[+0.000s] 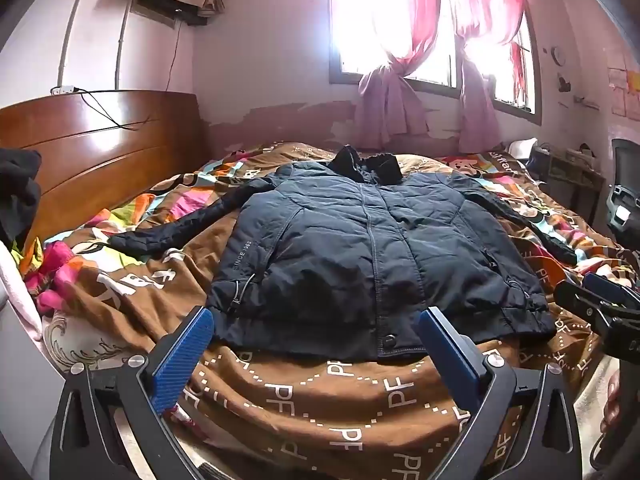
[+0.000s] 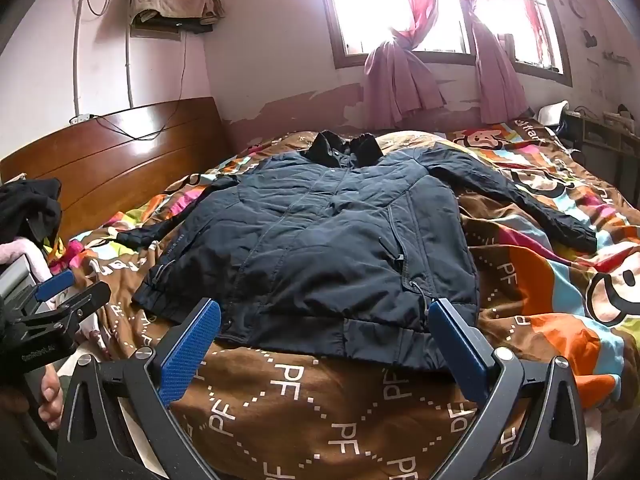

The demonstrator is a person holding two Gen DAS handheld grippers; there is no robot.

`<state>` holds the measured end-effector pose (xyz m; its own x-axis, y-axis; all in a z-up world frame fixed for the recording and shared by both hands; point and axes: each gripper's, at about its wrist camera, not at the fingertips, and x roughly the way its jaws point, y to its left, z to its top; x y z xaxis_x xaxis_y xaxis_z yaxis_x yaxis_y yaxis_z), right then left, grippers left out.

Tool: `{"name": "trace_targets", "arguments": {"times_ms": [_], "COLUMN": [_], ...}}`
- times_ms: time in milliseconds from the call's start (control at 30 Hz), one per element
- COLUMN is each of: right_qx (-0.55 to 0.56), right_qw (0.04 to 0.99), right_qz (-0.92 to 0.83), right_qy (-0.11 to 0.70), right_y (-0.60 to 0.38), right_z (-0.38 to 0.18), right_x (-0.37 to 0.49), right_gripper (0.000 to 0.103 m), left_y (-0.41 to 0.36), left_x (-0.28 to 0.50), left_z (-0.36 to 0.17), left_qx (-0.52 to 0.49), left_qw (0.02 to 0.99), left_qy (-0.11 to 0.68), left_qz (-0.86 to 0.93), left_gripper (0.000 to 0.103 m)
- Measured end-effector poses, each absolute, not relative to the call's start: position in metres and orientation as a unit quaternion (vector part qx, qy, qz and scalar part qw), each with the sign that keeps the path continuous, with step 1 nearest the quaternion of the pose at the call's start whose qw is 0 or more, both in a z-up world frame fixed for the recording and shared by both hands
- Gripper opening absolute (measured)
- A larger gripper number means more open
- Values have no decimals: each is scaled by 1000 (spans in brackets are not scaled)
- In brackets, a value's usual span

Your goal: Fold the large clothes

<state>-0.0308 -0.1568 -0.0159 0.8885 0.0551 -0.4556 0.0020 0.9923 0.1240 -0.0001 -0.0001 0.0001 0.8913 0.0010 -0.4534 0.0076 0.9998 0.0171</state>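
Grippers first: the left gripper (image 1: 316, 320) hangs with its two blue pads spread as wide as they go, nothing between them but air, tilted down toward the near hem of the jacket (image 1: 360, 248). Its left pad (image 1: 184, 360) sits over the bedspread just off the hem's corner, and I cannot tell whether it brushes the fabric. The right gripper (image 2: 326, 316) stands the same way, jaws fully apart and holding nothing, angled down at the same hem from a spot a little further along. Each tool shows at the edge of the other's view, side by side and near one another, and fingers (image 2: 50, 400) of the person's hand wrap the handle of the left one.

The jacket, dark navy and padded, lies flat and face up in the middle of the bed, closed down the front, collar (image 2: 346, 146) toward the window wall and hem toward the tools. Both sleeves are spread out, the left sleeve (image 1: 180, 226) reaching toward the wooden headboard (image 1: 100, 140), the right sleeve (image 2: 532, 204) stretched over the bright cartoon part of the bedspread (image 2: 320, 420). A drawcord toggle (image 2: 420, 292) dangles at the hem just beside the right gripper's right pad
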Motion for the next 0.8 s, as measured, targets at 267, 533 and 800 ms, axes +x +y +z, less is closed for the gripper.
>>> {"name": "trace_targets", "arguments": {"times_ms": [267,533,800], "right_qx": [64,61,63], "right_qw": [969,971,971], "right_qz": [15,19,20], "right_qy": [237,229,230], "right_y": [-157,-155,-156], "right_z": [-17,-17,-17], "right_x": [-30,-32,-32], "right_gripper": [102,102,102], "left_y": [1,1,1], "left_x": [1,0,0], "left_z": [0,0,1], "left_qx": [5,6,7], "left_qw": [972,972,972], "left_qy": [236,234,233], "left_qz": [-5,-6,-5], "left_gripper": [103,103,103]}}
